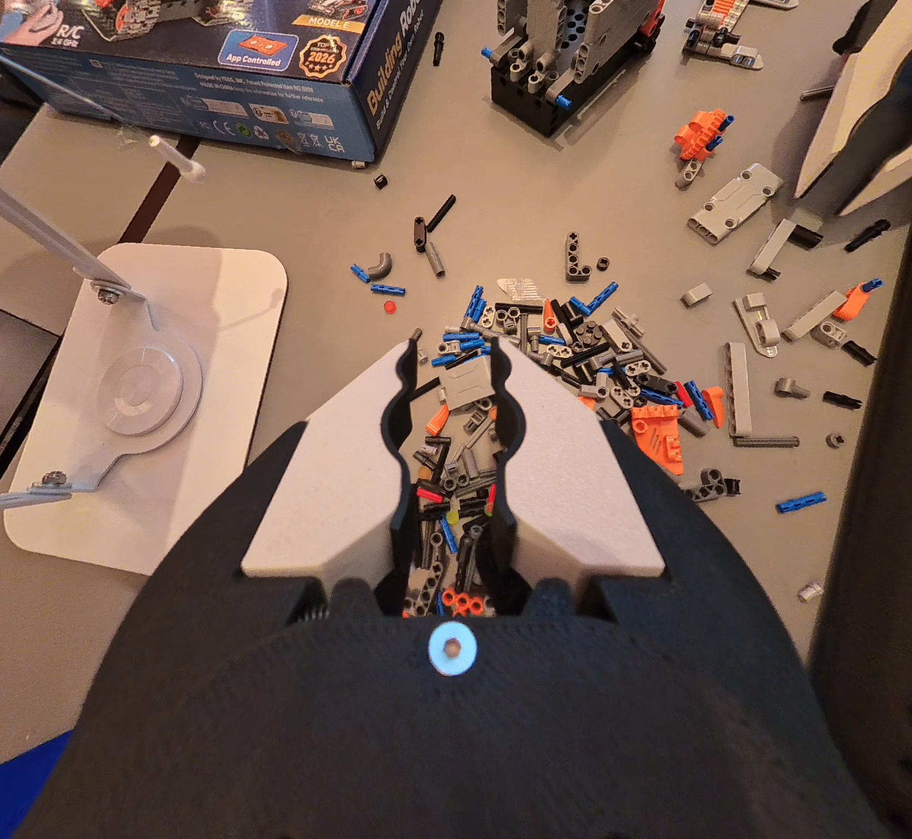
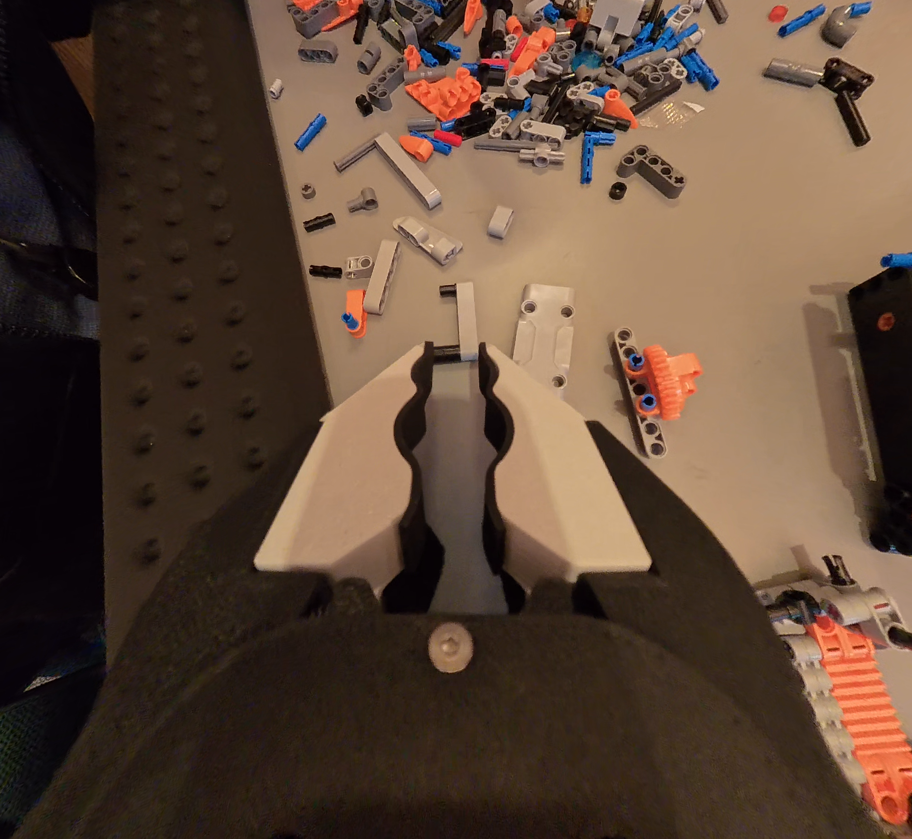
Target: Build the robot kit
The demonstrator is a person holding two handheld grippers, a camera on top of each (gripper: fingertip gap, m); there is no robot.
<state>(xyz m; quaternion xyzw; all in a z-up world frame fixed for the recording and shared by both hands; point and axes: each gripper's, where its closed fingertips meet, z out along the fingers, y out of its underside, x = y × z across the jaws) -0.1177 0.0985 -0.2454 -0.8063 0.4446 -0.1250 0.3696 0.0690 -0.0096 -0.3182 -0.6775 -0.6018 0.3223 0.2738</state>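
The right gripper (image 2: 454,352) has its jaws drawn in to a narrow gap, its tips bracketing the near end of a light grey beam (image 2: 466,319) that carries two black pins (image 2: 448,291). The near pin lies across the gap against the left tip. Whether the tips actually press the beam or only flank it cannot be told; the beam seems to lie flat on the grey table (image 2: 641,242), so it looks approached, not lifted.

Just right of that beam lies a grey panel (image 2: 543,336), and further right an orange gear on a dark holed beam (image 2: 659,388). Beyond the beam, well apart, spreads the heap of loose parts (image 2: 518,50), probably tipped out together so pieces can be picked out. Left of the beam runs a black studded strip (image 2: 182,223).

The left gripper (image 1: 453,346) hangs above the same heap (image 1: 567,371) with its jaws moderately apart and nothing between them (only the pile shows through the gap). Beyond the heap stands a half-built grey and black model (image 1: 577,25). Left of the model is the blue kit box (image 1: 222,25), and nearer, left of the heap, a white stand base (image 1: 148,395).
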